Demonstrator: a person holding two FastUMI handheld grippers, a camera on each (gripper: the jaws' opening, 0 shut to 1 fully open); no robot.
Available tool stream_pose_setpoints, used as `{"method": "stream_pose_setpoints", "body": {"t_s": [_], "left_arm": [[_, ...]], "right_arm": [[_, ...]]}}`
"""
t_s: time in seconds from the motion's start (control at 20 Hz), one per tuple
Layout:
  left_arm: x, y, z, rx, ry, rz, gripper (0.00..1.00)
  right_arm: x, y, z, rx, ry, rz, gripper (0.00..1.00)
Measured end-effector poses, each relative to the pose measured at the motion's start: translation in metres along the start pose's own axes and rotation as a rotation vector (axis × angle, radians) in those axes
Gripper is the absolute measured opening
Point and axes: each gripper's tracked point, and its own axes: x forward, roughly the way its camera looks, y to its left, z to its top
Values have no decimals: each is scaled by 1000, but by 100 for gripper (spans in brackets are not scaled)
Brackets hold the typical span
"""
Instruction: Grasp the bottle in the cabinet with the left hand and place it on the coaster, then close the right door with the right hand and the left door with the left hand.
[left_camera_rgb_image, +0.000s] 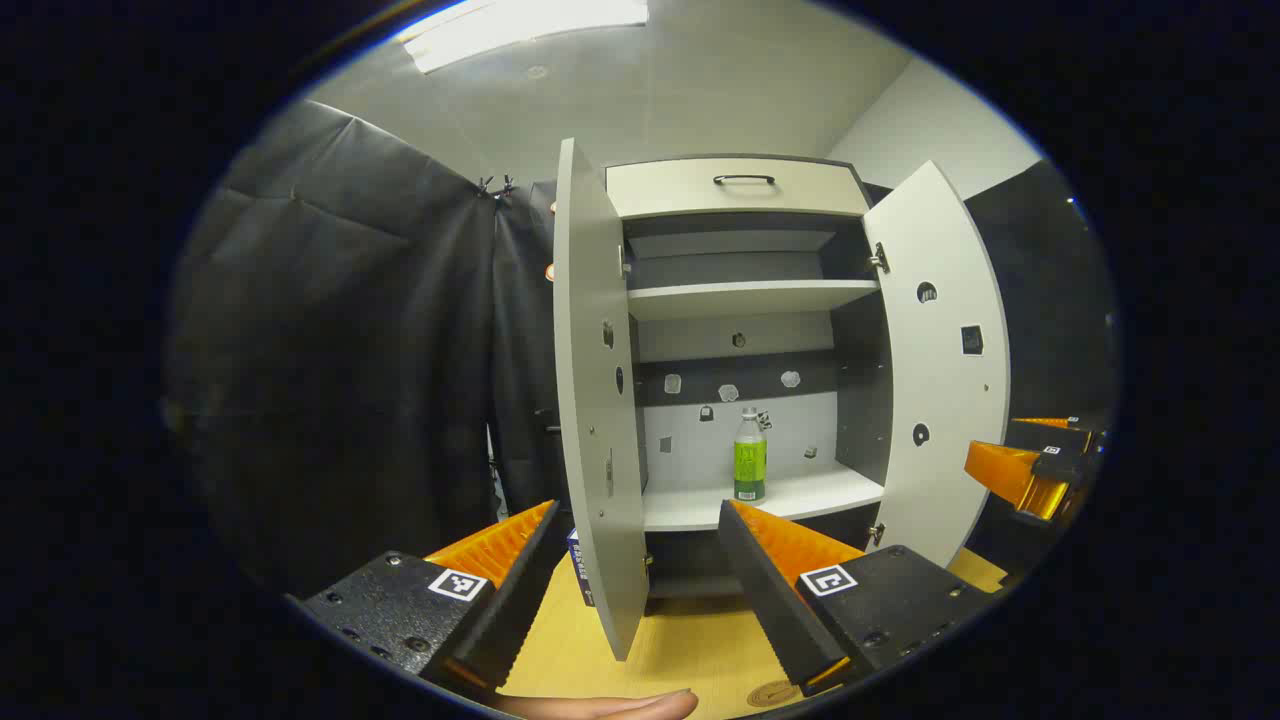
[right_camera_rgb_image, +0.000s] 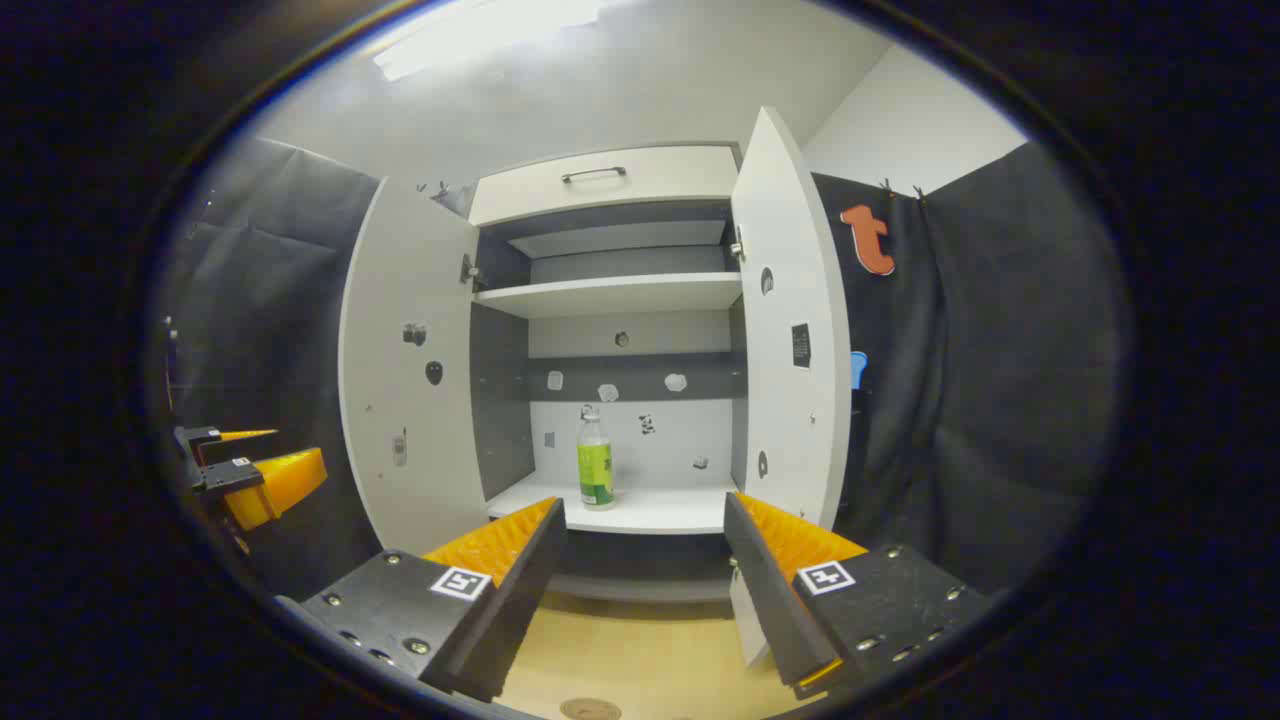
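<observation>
I see both doors open. Bottle (left_camera_rgb_image: 750, 455) stands upright on the cabinet's lower shelf (left_camera_rgb_image: 800, 495), untouched. Left hand-held gripper (left_camera_rgb_image: 640, 555) released, jaws spread, nothing between. Right hand-held gripper (right_camera_rgb_image: 645, 545) likewise released. Coaster (right_camera_rgb_image: 590, 709) sits on the table (right_camera_rgb_image: 640, 655) below.

both views face the open cabinet (left_camera_rgb_image: 740, 200) (right_camera_rgb_image: 610, 185) from well back — left gripper view from farther left.

Black cloth wall (left_camera_rgb_image: 330, 330); white ceiling (left_camera_rgb_image: 720, 90); bright ceiling light (left_camera_rgb_image: 520, 25).
</observation>
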Motion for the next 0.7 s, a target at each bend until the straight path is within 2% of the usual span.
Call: {"method": "stream_pose_setpoints", "body": {"t_s": [0.3, 0.55, 0.7], "left_arm": [[23, -11, -4, -34, 15, -47, 98], [44, -36, -16, -29, 57, -122, 98], [56, -42, -25, -36, 64, -128, 97]], "right_arm": [[9, -2, 0, 17, 4, -23, 96], [15, 0, -1, -19, 11, -22, 96], [22, -4, -2, -32, 5, -32, 96]]}}
